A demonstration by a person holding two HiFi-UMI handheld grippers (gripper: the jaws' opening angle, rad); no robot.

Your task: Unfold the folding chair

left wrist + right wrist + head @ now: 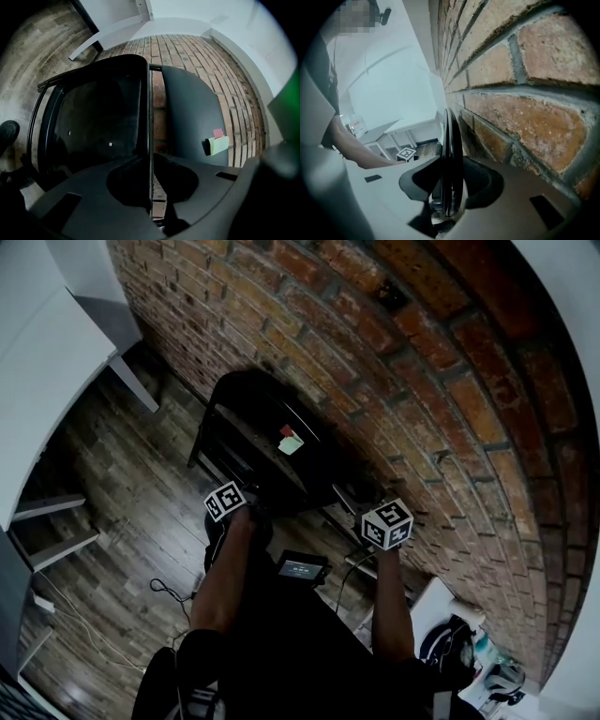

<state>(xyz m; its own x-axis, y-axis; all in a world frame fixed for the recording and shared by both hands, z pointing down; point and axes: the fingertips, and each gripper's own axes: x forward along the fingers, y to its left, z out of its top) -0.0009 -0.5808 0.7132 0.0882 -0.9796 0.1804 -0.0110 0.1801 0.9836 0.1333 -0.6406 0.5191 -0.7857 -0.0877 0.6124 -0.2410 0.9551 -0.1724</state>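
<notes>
At centre of the head view: folding chair (258, 432), folded flat against the brick wall (441, 371), long axis upper left to lower right. Your left gripper (150, 185) jaws pinch its thin frame edge. Your right gripper (449, 187) jaws clasp its black tube beside the wall.

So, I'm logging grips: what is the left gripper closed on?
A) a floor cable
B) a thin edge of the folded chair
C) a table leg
B: the left gripper is shut on a thin upright edge of the black folding chair.
</notes>
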